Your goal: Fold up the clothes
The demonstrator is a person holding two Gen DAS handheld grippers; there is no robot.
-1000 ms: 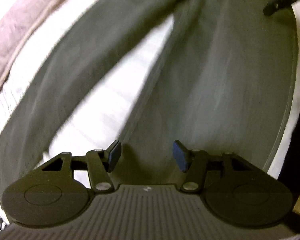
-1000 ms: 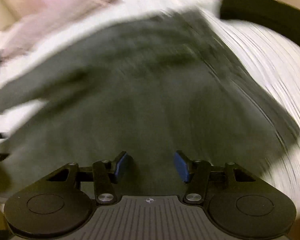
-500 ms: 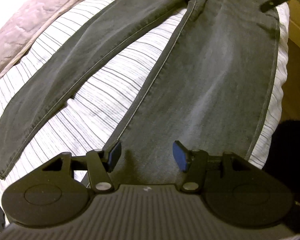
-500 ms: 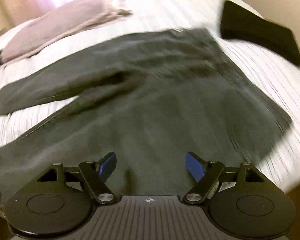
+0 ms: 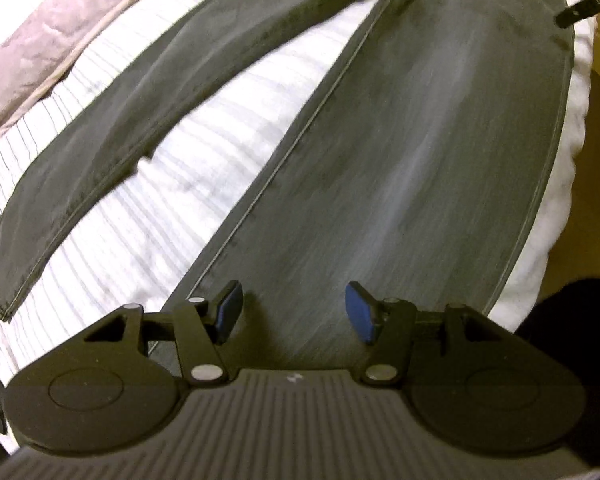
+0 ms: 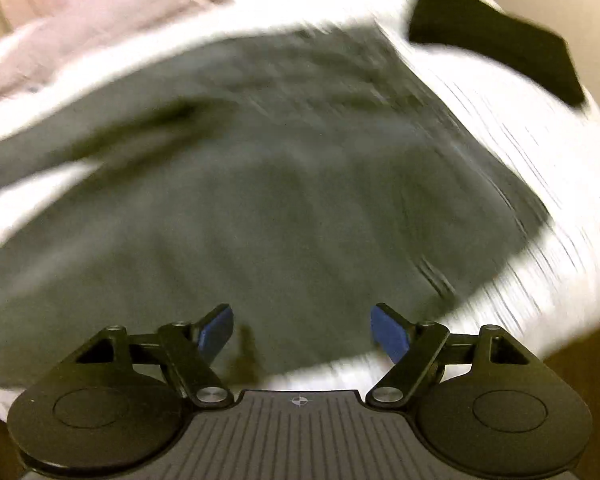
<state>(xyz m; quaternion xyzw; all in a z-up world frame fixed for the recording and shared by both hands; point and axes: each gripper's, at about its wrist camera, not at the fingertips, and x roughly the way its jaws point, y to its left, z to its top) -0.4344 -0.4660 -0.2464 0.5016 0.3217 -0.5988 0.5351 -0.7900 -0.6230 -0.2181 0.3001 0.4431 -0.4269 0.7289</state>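
Observation:
Dark grey jeans (image 5: 400,140) lie flat on a striped white bed, legs spread in a V. In the left wrist view my left gripper (image 5: 294,310) hangs open over the lower end of the nearer leg, nothing between its blue pads. The other leg (image 5: 112,120) runs off to the left, its hem near the bed's left side. In the blurred right wrist view my right gripper (image 6: 304,330) is open above the jeans' upper part (image 6: 280,180), close to the near edge of the bed. A tip of the right gripper (image 5: 584,8) shows at the left view's top right.
A pinkish blanket (image 5: 52,40) lies along the far side of the bed (image 5: 188,208). A folded black garment (image 6: 496,56) sits on the sheet at the right view's top right. The bed's edge drops off to a tan floor (image 5: 596,184) on the right.
The right gripper's jaws have spread wider and it has drawn back toward the bed's near edge. The left gripper has shifted slightly over the nearer leg, still open.

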